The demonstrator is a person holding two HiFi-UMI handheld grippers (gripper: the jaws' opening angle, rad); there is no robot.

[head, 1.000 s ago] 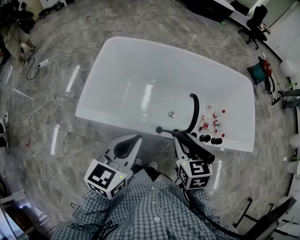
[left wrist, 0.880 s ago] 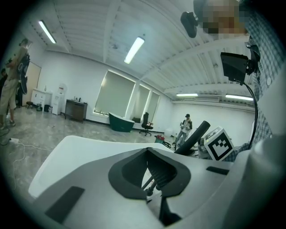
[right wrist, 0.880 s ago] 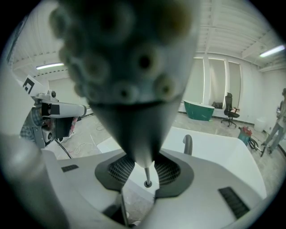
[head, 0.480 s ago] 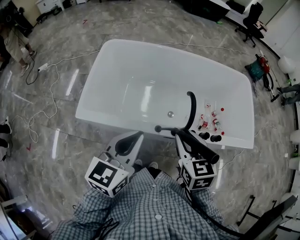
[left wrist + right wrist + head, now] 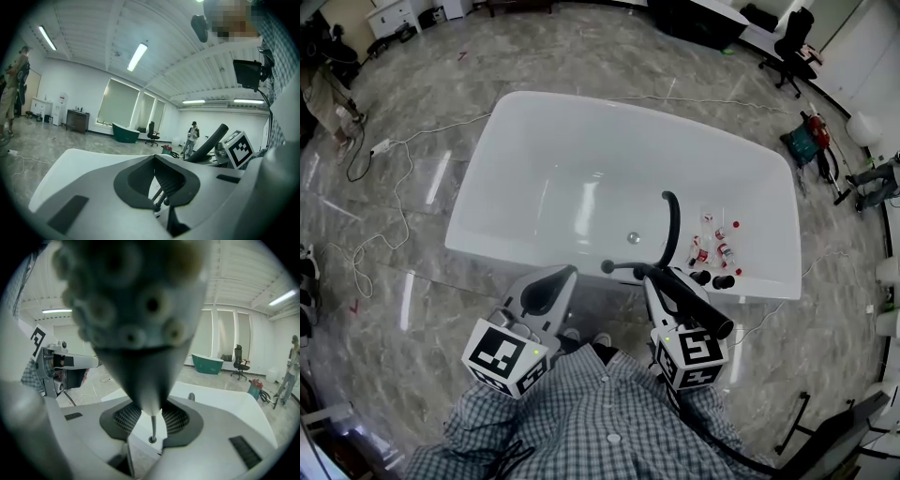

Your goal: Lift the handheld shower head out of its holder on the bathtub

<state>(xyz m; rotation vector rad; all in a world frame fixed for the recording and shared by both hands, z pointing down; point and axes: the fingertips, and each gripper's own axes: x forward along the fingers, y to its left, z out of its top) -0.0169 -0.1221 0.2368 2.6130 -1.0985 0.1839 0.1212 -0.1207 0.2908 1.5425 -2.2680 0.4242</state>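
Observation:
The black handheld shower head (image 5: 701, 307) lies along my right gripper (image 5: 649, 275), which is shut on its handle just above the near rim of the white bathtub (image 5: 534, 122). In the right gripper view the nozzle face (image 5: 136, 310) looms close and blurred. The handle tapers down between the jaws of the right gripper (image 5: 151, 425). A black hose trails from it past the person's checked shirt. My left gripper (image 5: 567, 275) hovers to the left of it near the same rim, shut with nothing in it. In its own view the left gripper (image 5: 154, 160) has its tips together.
A curved black spout (image 5: 672, 220) and black knobs (image 5: 711, 278) stand on the tub's near edge. Small bottles (image 5: 717, 246) lie inside the tub beside them. White cables (image 5: 384, 187) snake over the marble floor at left. An office chair (image 5: 792, 37) and tools sit at far right.
Both grippers have lifted slightly, the right one still holding the shower head. The tub sits a little further left in the head view.

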